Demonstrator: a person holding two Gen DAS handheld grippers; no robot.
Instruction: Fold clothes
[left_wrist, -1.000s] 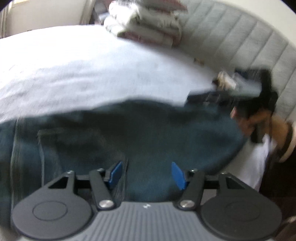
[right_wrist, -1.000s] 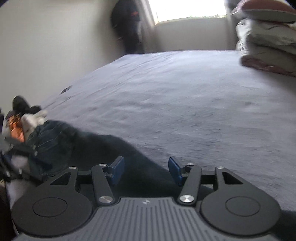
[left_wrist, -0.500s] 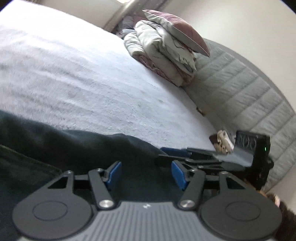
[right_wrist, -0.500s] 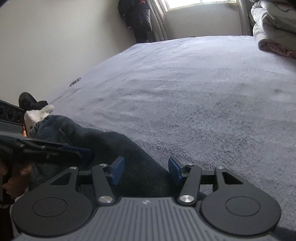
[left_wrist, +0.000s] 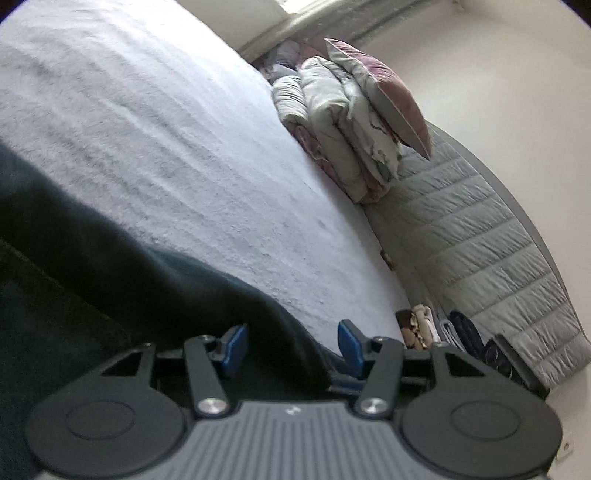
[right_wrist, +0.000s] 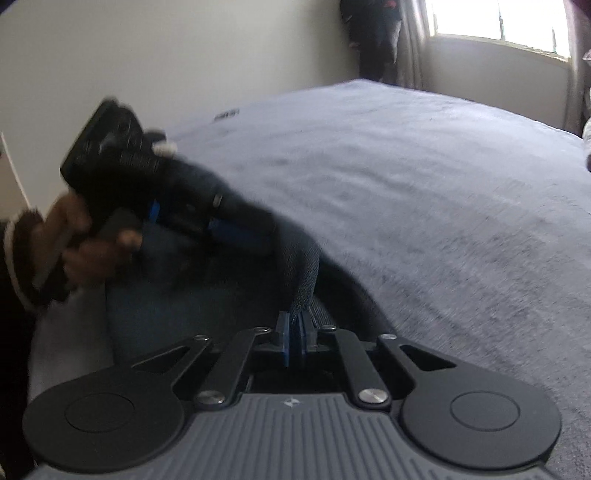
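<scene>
**Right gripper pinches the jeans' edge, left closing in**

The dark jeans (right_wrist: 221, 306) lie on the near side of the bed (right_wrist: 424, 192). The right gripper (right_wrist: 294, 343) is clenched on a raised ridge of denim. The left gripper (left_wrist: 291, 345) straddles the cloth's edge, its jaws just now narrowing but not yet pressing — apparently. Next it likely needs its own pinch before lifting. Only the right view shows the hand (right_wrist: 85, 251); only the left shows the pillow stack (left_wrist: 351, 122).

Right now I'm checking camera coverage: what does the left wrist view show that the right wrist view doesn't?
Left wrist only: the quilted headboard, a stack of folded bedding and the open left tool. Right wrist only: the window, and the right tool shut on a denim fold. Both: the dark jeans on the pale bedspread.
</scene>
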